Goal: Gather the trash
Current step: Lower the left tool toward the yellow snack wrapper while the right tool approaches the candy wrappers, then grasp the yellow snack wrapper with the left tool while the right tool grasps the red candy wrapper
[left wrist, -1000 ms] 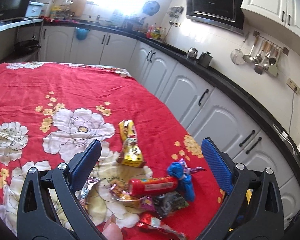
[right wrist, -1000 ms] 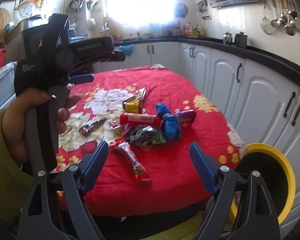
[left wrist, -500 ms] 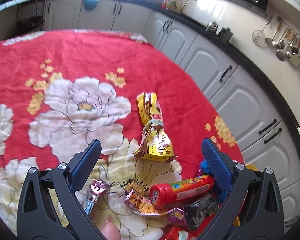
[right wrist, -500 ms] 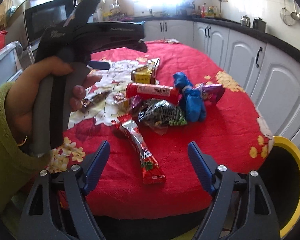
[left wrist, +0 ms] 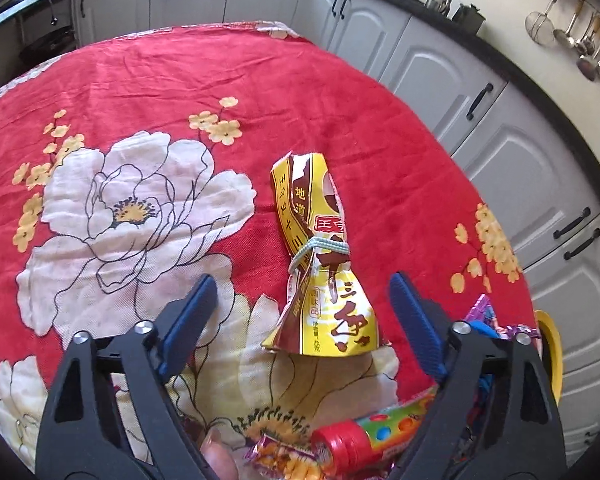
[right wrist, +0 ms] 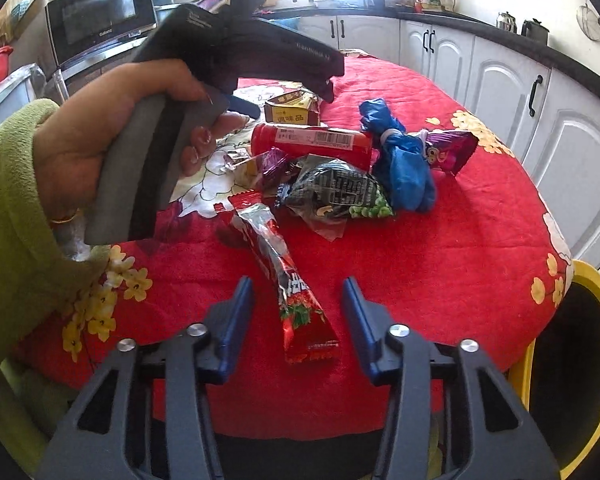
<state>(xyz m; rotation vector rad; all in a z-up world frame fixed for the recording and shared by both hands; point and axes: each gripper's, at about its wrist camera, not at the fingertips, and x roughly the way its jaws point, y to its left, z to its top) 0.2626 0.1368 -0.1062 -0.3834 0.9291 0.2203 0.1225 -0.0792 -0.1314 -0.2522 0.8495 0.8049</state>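
Your left gripper (left wrist: 300,300) stands with jaws spread wide, straddling the lower half of the yellow packet (left wrist: 320,264), which lies on the red floral tablecloth (left wrist: 148,80) tied at its waist with a pale band. Your right gripper (right wrist: 298,300) is likewise spread, its blue pads flanking the near end of the red wrapper (right wrist: 288,276). At 12 o'clock from that wrapper lies the remaining litter: red tube (right wrist: 312,142), dark crumpled bag (right wrist: 336,190), blue bundle (right wrist: 400,160). At 3 o'clock sits the yellow-rimmed bin (right wrist: 592,280).

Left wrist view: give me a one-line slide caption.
Open left gripper poised above a crumpled yellow snack packet tied with pale string on a red floral tablecloth.
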